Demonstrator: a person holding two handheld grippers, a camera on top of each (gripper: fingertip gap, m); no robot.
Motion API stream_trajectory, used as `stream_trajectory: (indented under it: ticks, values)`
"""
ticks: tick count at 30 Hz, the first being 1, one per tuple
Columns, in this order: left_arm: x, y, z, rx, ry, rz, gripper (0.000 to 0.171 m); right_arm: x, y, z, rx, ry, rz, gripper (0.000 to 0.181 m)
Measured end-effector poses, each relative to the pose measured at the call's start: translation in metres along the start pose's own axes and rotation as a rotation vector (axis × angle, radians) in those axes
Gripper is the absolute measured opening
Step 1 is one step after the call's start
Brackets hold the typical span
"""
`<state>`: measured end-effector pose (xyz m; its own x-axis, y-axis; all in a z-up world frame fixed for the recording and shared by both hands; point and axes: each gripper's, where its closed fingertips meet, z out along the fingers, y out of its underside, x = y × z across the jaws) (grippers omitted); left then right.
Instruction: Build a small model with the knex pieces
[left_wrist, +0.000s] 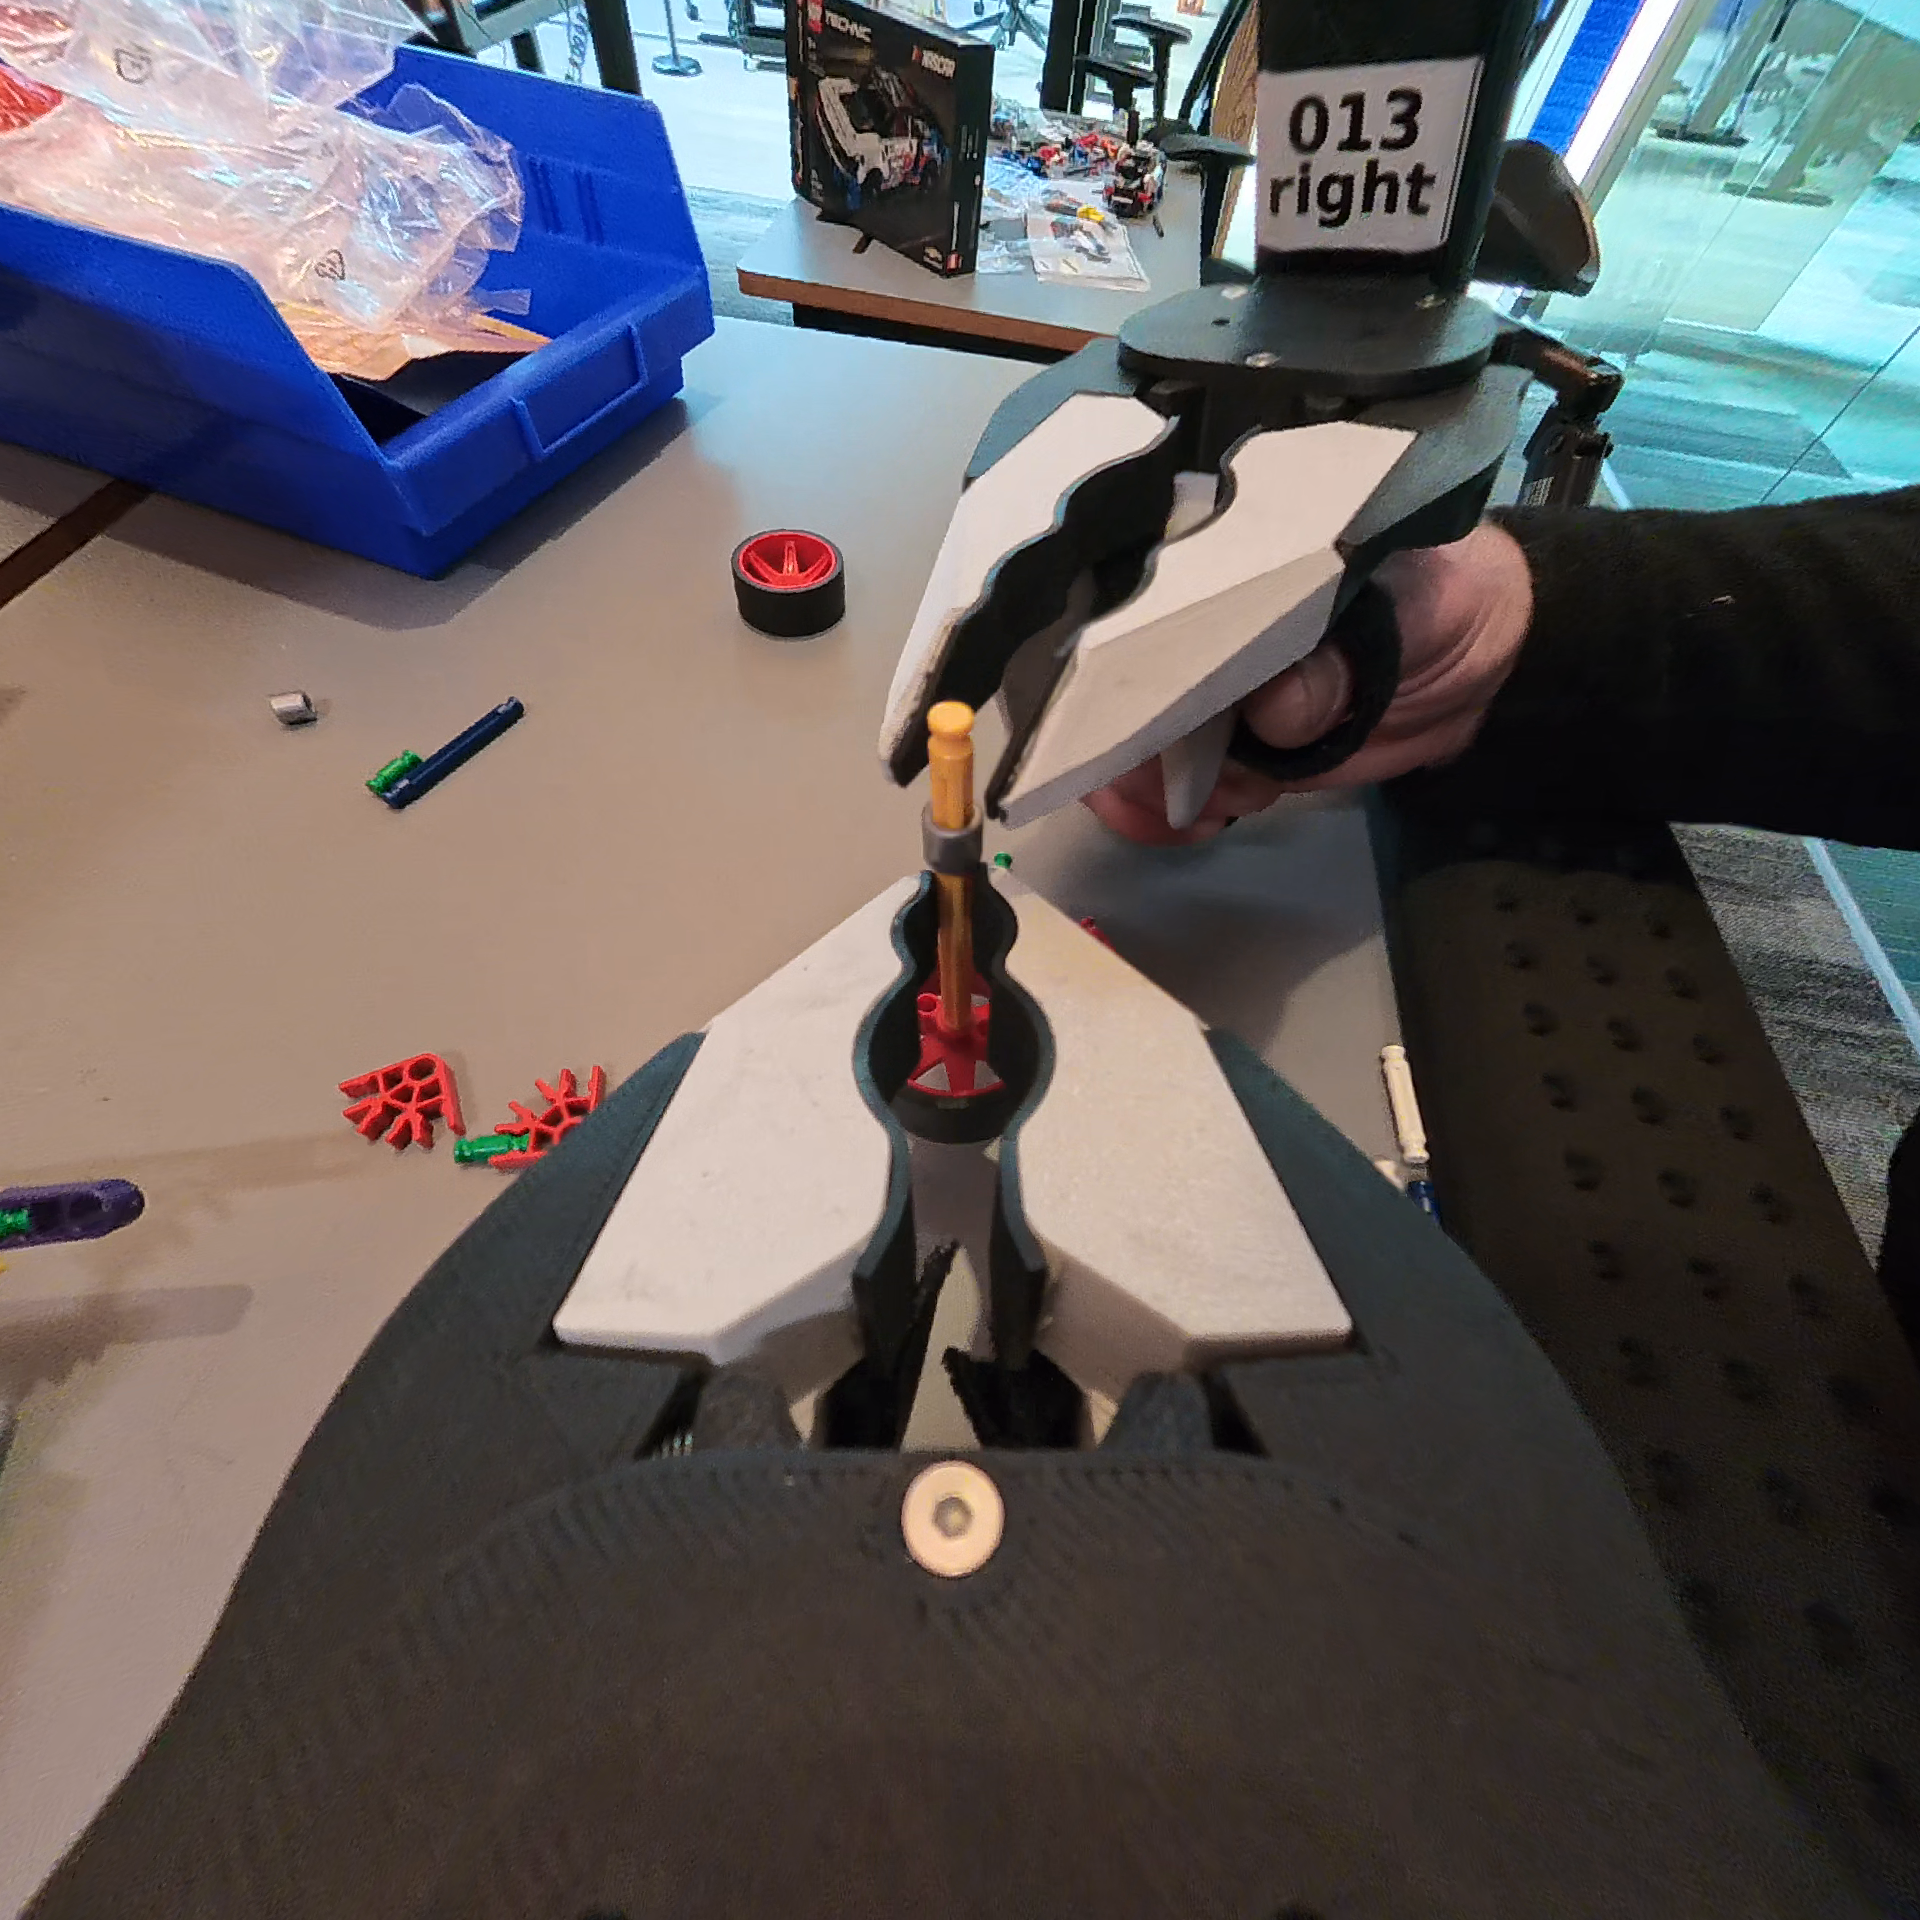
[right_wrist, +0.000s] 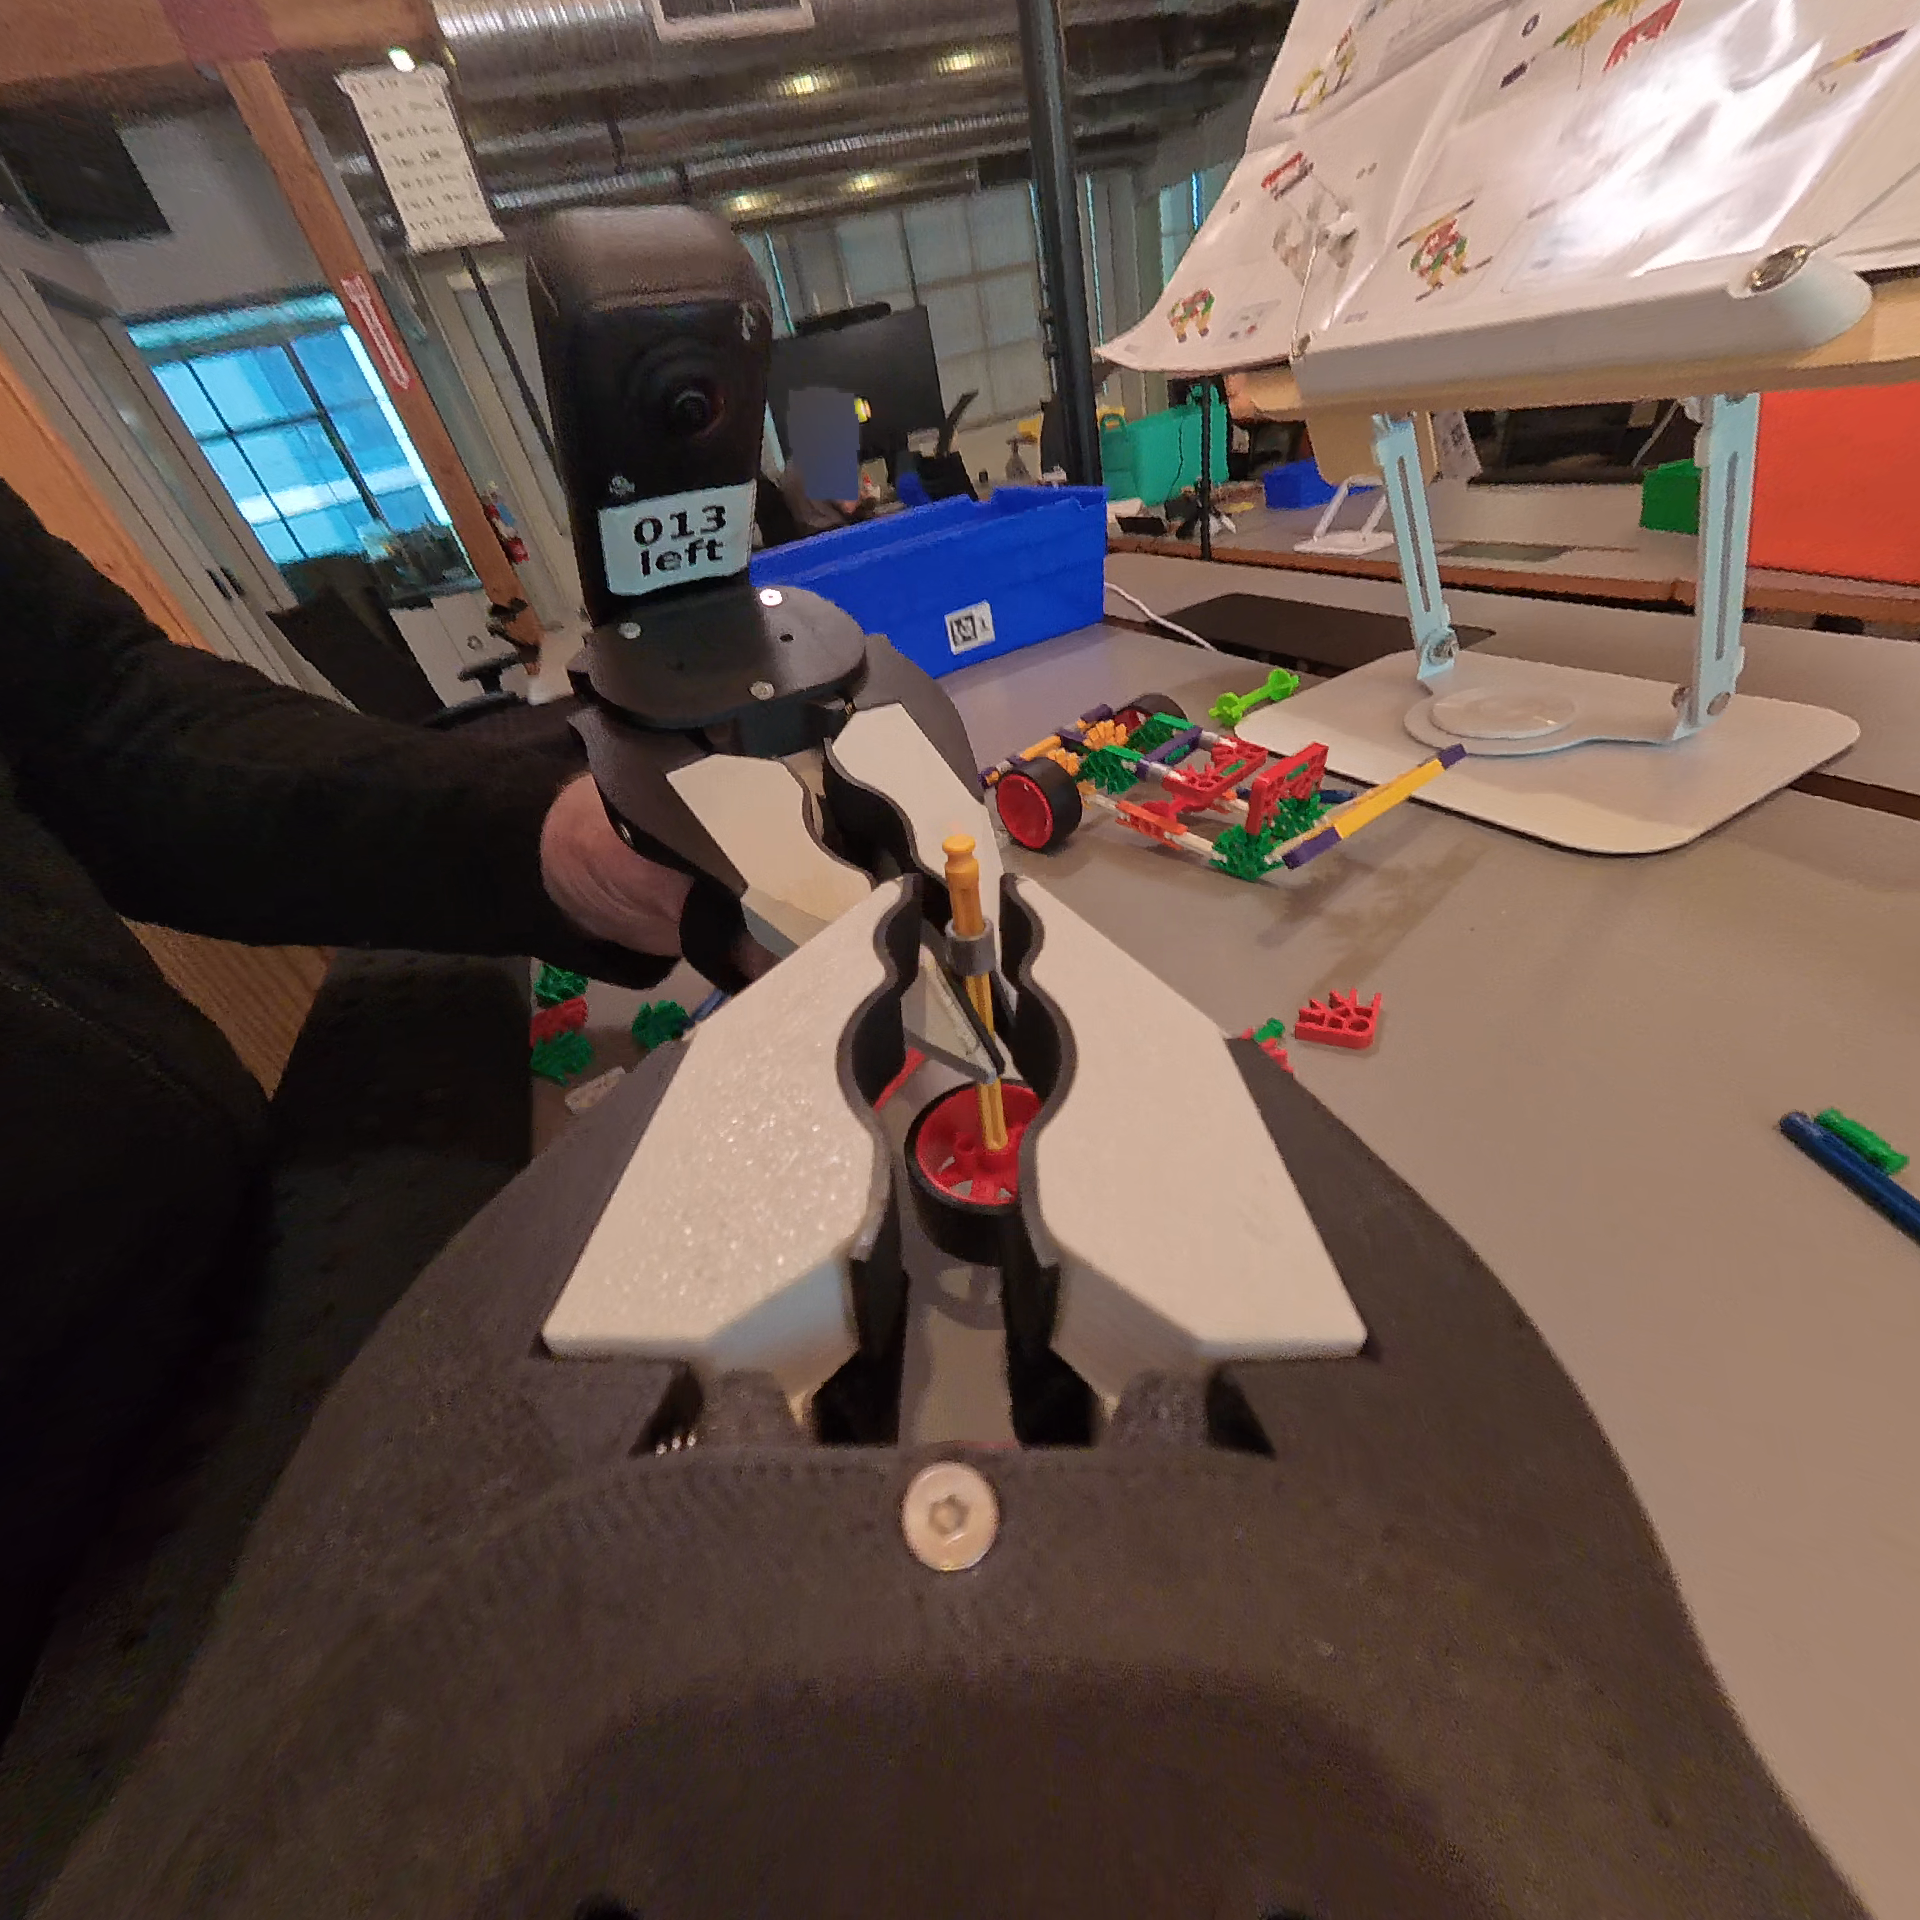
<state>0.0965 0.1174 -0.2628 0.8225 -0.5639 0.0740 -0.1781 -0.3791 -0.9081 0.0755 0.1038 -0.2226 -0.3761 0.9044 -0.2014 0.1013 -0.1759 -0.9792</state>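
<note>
1. Pinching a yellow rod (left_wrist: 954, 914) near its lower half, the left gripper (left_wrist: 954, 894) holds it upright above the desk (left_wrist: 312, 935); a red wheel (left_wrist: 951, 1081) sits on its bottom end and a grey collar (left_wrist: 952, 837) higher up.
2. Just beside the rod's top, slightly spread, the right gripper (left_wrist: 940, 784) straddles it without a clear grip.
3. A second wheel (left_wrist: 790, 580) lies farther in, toward the blue bin (left_wrist: 499, 416).

The rod (left_wrist: 954, 831) stands in the wheel (left_wrist: 951, 1081), bin (left_wrist: 468, 457) behind left.

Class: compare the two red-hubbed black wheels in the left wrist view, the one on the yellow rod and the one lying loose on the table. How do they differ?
The wheel on the yellow rod has the yellow rod through its hub; the loose wheel has none. The first sits between the left gripper's fingers; the second lies alone on the table. Both share black tyres and red hubs.
</note>
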Motion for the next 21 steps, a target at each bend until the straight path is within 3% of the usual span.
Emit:
stream_trajectory:
  ticks: [4, 9, 13, 21]
  values:
    - [-0.001, 0.003, 0.005, -0.006, 0.001, 0.003, 0.002, 0.007, 0.005, -0.010, -0.096, 0.069, -0.043, 0.028]
    - [-0.004, 0.022, 0.016, -0.067, -0.010, 0.031, 0.003, 0.021, 0.013, -0.036, -0.208, 0.177, -0.045, 0.026]
    - [0.000, 0.039, 0.020, -0.137, 0.007, 0.033, 0.003, 0.017, 0.010, -0.059, -0.196, 0.212, -0.037, 0.026]
    - [0.005, 0.053, -0.011, -0.237, 0.000, 0.002, 0.044, 0.018, 0.010, -0.108, -0.310, 0.353, -0.054, 0.037]
